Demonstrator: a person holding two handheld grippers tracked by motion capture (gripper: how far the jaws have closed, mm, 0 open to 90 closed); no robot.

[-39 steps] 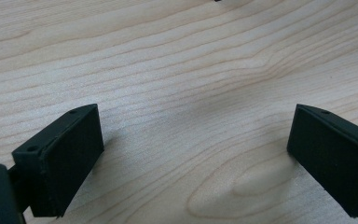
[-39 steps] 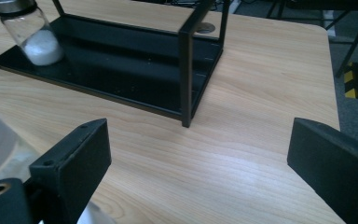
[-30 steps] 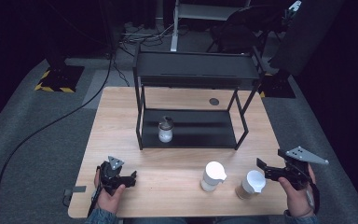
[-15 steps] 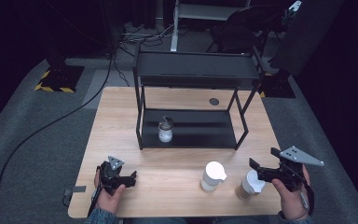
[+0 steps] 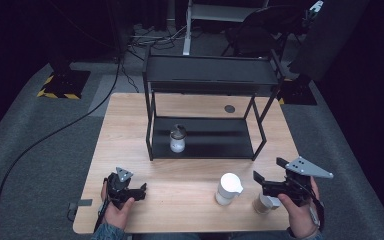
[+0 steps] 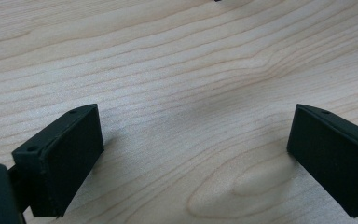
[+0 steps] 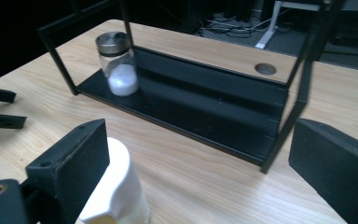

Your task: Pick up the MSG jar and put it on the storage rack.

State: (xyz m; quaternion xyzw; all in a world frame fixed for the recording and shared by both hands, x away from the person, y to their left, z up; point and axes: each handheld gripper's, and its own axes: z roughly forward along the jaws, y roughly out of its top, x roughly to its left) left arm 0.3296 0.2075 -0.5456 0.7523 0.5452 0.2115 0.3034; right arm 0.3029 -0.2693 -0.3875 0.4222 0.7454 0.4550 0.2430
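Right tool (image 5: 267, 182) sits near the front right corner of the table (image 5: 130, 115), jaws wide apart and gripping nothing. In the right gripper view the white jug (image 7: 116, 186) is just beyond and beside the left jaw, not between the pads. High view: white jug (image 5: 228, 188) stands near the front edge, right of centre. A tan-filled jar (image 5: 263, 203) stands just right of it, directly under the right tool; contact can't be judged from here.

Left tool (image 5: 132, 190) is near the front left corner, held low over the table. Its jaws are spread wide with bare wood between them in the left gripper view, nothing held.

Black two-tier rack (image 5: 205, 100) stands across the middle of the table toward the back edge. A glass shaker (image 5: 177, 139) with a metal lid and white contents is upright on the rack's lower shelf at its left end; it also shows in the right gripper view (image 7: 117, 63). Round cable hole (image 5: 229, 108) in the table behind the rack.
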